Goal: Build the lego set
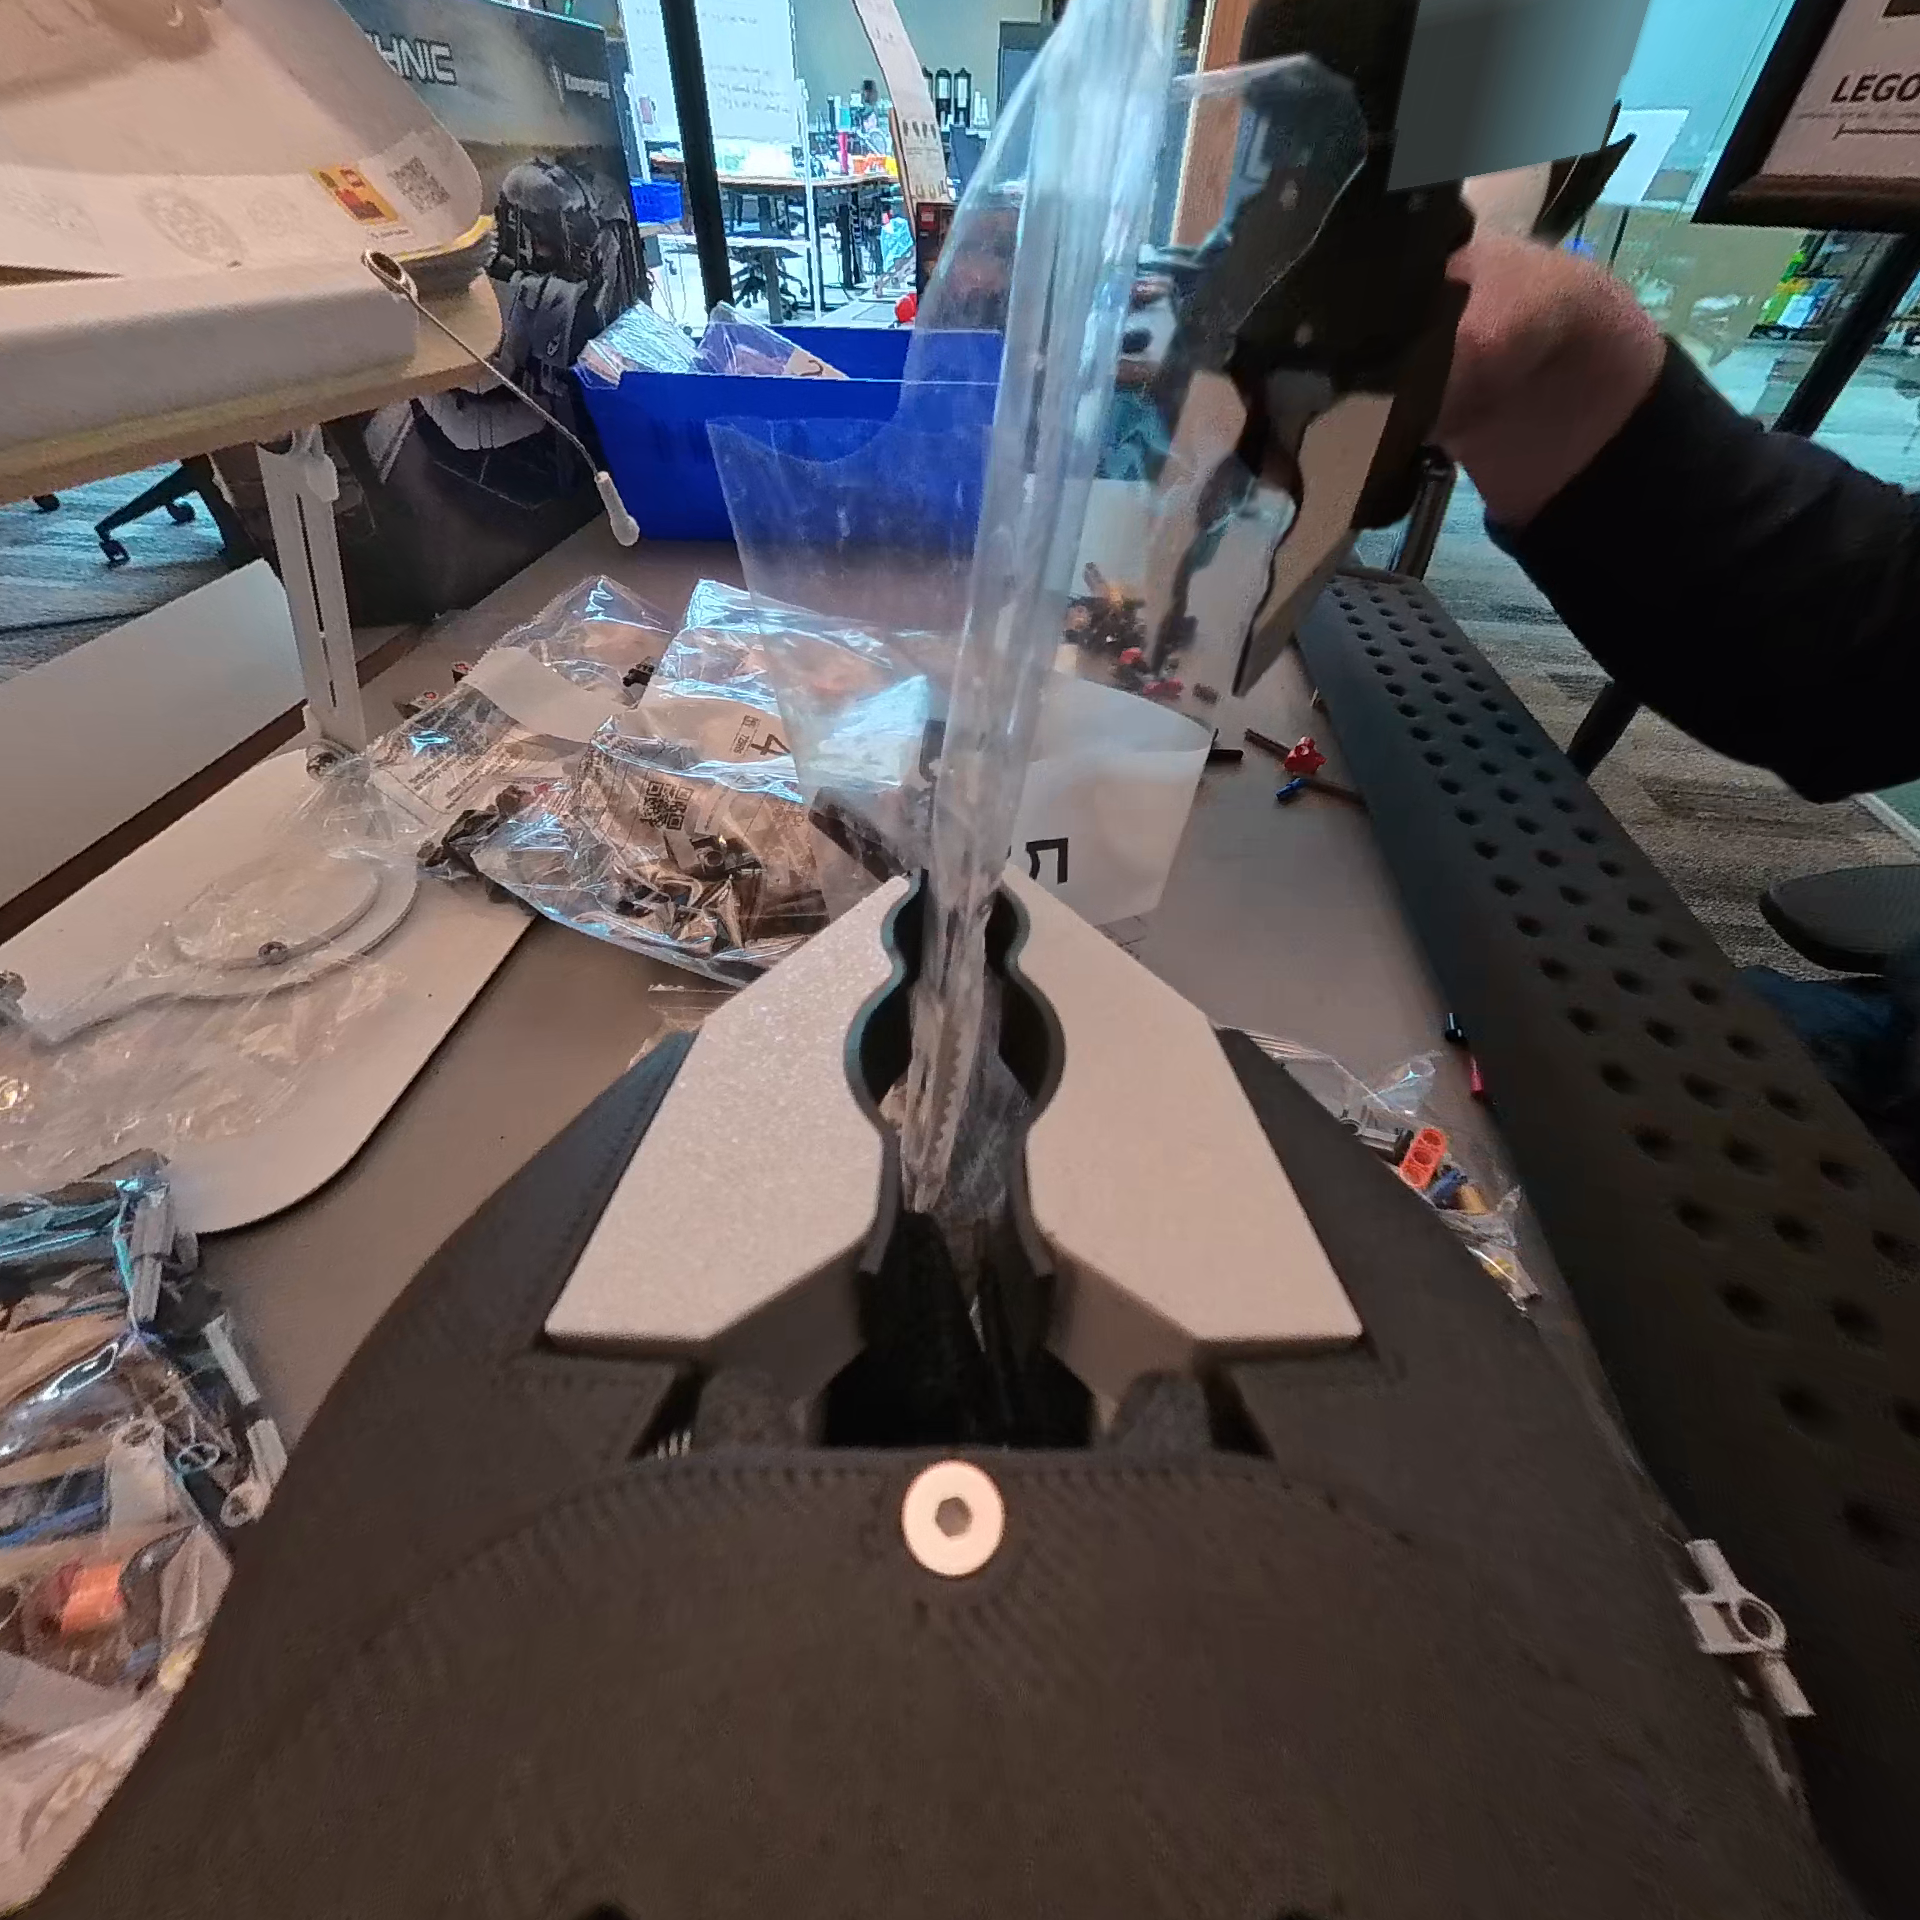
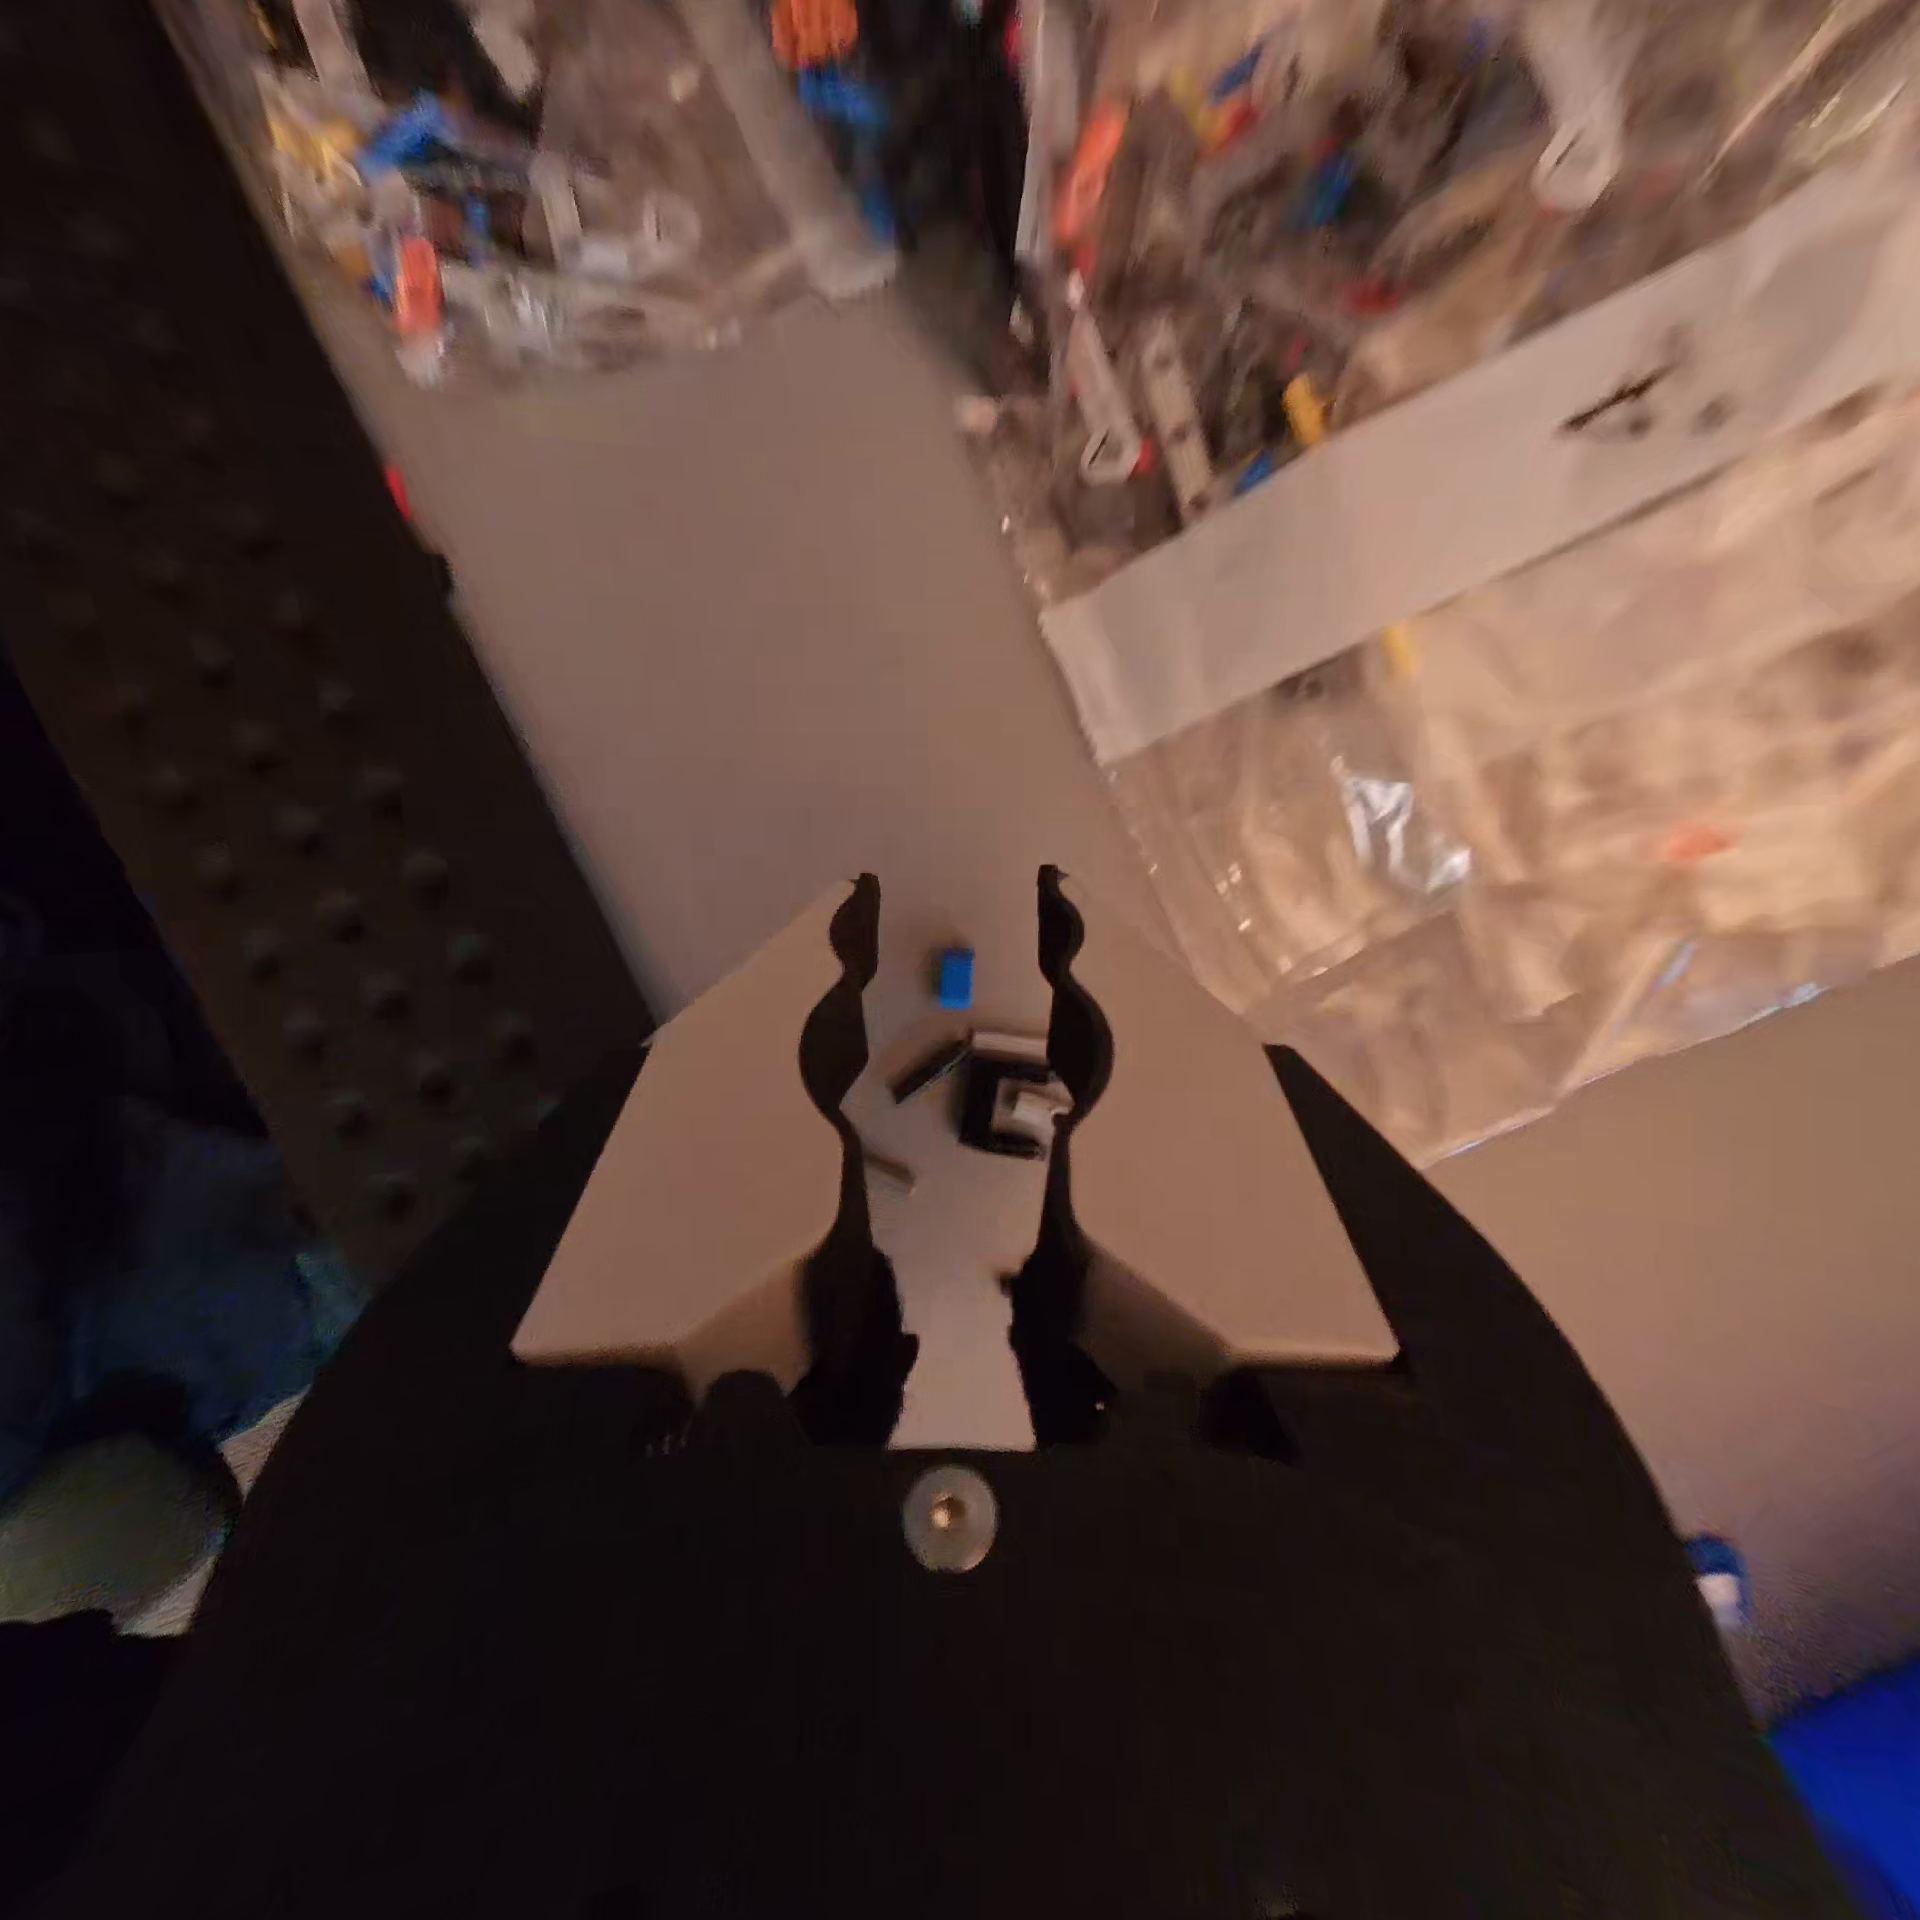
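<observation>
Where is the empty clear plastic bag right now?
In the left wrist view, the clear bag hangs upright at centre, pinched in the left gripper above the sealed parts bags, left of the right gripper.

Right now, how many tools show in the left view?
2: the left tool at bottom, shut on a clear bag; the right tool at upper right, open, in a hand.

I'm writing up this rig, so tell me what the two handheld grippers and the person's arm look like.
Both grippers, left gripper and right gripper, match: a black ribbed printed body, a silver washer and screw at its centre, and two pale grey wedge-shaped fingers with black scalloped inner edges. No cables show. The person's hand holding the right gripper comes out of a dark long sleeve.
</observation>
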Tool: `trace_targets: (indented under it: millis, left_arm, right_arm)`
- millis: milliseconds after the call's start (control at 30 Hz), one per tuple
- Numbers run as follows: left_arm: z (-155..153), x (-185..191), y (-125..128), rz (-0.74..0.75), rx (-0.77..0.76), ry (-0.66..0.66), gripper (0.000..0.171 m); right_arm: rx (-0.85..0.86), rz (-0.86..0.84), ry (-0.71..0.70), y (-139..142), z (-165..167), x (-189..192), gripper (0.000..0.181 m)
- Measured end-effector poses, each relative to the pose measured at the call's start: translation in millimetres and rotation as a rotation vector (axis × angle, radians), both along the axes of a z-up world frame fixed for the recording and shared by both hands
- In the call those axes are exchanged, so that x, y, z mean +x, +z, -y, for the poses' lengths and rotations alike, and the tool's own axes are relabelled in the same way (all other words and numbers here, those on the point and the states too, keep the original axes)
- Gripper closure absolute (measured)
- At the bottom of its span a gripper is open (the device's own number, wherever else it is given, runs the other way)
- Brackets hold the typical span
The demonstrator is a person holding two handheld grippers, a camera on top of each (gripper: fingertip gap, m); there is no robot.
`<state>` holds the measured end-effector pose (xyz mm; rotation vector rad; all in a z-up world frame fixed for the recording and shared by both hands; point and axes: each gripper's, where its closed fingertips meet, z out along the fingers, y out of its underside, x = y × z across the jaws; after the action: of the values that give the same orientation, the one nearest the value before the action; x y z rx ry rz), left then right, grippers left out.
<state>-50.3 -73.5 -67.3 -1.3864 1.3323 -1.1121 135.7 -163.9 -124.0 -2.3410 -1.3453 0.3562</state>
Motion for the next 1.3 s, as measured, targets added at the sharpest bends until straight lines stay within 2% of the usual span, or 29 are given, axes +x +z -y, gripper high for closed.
trace_targets:
  millis: [100, 167, 233, 267, 433, 667, 733, 833, 933, 967, 1033, 1067, 1200, 1300]
  left_arm:
    - [-0.5, -0.5, -0.9, -0.002, -0.002, 0.004, 0.162]
    - [-0.9, -0.7, -1.4, -0.003, -0.003, 0.005, 0.162]
    - [-1.1, -0.7, -2.0, -0.005, -0.004, 0.006, 0.162]
    - [-1.1, -0.5, -2.2, -0.006, -0.004, 0.005, 0.162]
    - [-0.8, 0.1, -2.7, -0.009, -0.004, 0.001, 0.162]
    - [-0.1, 1.0, -3.5, -0.010, -0.006, -0.004, 0.162]
    - [-0.1, 0.7, -3.3, -0.008, -0.006, -0.004, 0.162]
    - [0.5, 1.0, -3.3, -0.008, -0.007, -0.008, 0.162]
    - [0.9, 1.4, -3.4, -0.008, -0.008, -0.011, 0.162]
    - [1.1, 1.5, -3.3, -0.008, -0.007, -0.012, 0.162]
    - [1.2, 1.5, -3.1, -0.007, -0.006, -0.012, 0.162]
    - [1.2, 1.5, -3.0, -0.007, -0.006, -0.012, 0.162]
    - [1.4, 1.6, -2.7, -0.007, -0.005, -0.013, 0.162]
    - [1.2, 1.6, -2.8, -0.006, -0.007, -0.012, 0.162]
  right_arm:
    - [-0.072, 0.056, -0.019, -30.0, 12.7, 13.1, 0.155]
    - [-0.088, 0.097, -0.020, -43.8, 15.8, 18.6, 0.161]
    - [-0.083, 0.164, -0.040, -54.6, 12.5, 28.3, 0.176]
    - [-0.086, 0.161, -0.046, -54.6, 10.9, 28.3, 0.177]
    - [0.004, 0.065, -0.015, -22.1, -5.5, 8.0, 0.176]
    - [0.319, -0.223, 0.047, 91.3, -57.9, -80.8, 0.176]
    - [0.378, -0.278, 0.074, 115.6, -68.5, -105.1, 0.176]
    - [0.395, -0.304, 0.105, 129.7, -79.9, -132.9, 0.176]
    - [0.381, -0.277, 0.124, 123.2, -89.3, -149.6, 0.175]
    - [0.363, -0.261, 0.123, 117.6, -91.4, -151.5, 0.168]
    - [0.330, -0.235, 0.092, 108.9, -95.0, -147.9, 0.151]
    - [0.338, -0.239, 0.077, 109.6, -95.4, -143.9, 0.150]
    - [0.373, -0.272, 0.020, 121.3, -84.3, -106.9, 0.152]
    - [0.278, -0.157, -0.008, 93.6, -63.0, -55.5, 0.153]
